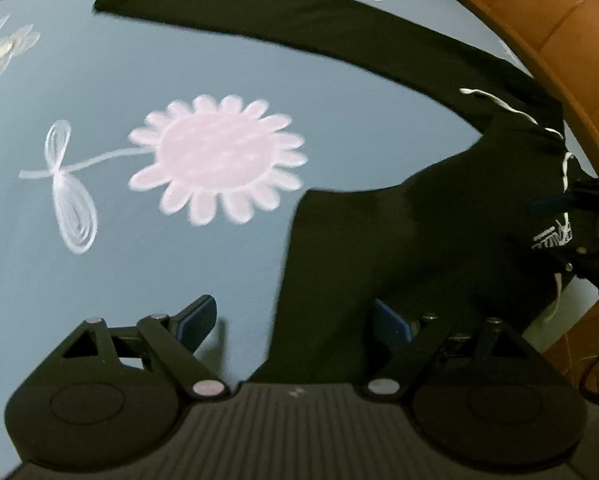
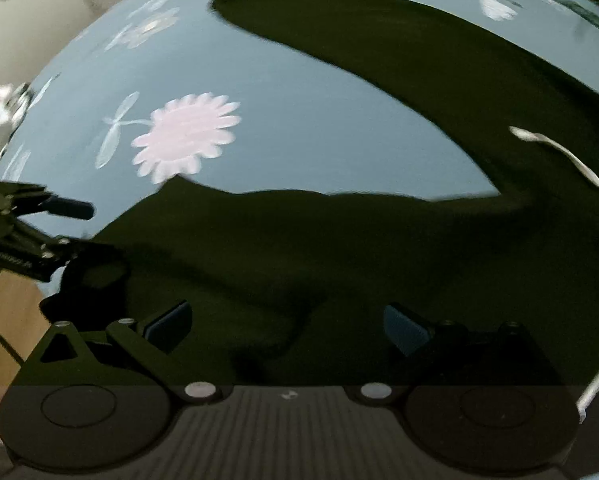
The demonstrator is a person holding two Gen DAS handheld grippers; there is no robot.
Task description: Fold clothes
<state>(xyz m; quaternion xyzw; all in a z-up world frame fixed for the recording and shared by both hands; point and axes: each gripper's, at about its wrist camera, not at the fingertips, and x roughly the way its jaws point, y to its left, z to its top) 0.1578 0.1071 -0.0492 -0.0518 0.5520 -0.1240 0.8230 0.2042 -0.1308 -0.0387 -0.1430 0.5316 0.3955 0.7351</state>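
a blue-grey sheet point(image 1: 139, 260) printed with pale flowers covers the surface; orange floor tiles point(image 1: 559, 20) show beyond its edge. a dark pair of trousers point(image 1: 439, 240) with a white drawstring point(image 1: 511, 110) lies on the sheet, one leg point(image 1: 299, 12) stretched far out, the other leg point(image 2: 259, 240) spread near both tools. the garment lies open, not stacked into a compact shape. judged step: taking hold of the near cloth; a fold would call for gripping an edge and carrying it over. left gripper point(image 1: 295, 320): jaws wide, holding nothing, above the cloth edge. right gripper point(image 2: 287, 326): jaws wide, empty, over the cloth; contact cannot be told.
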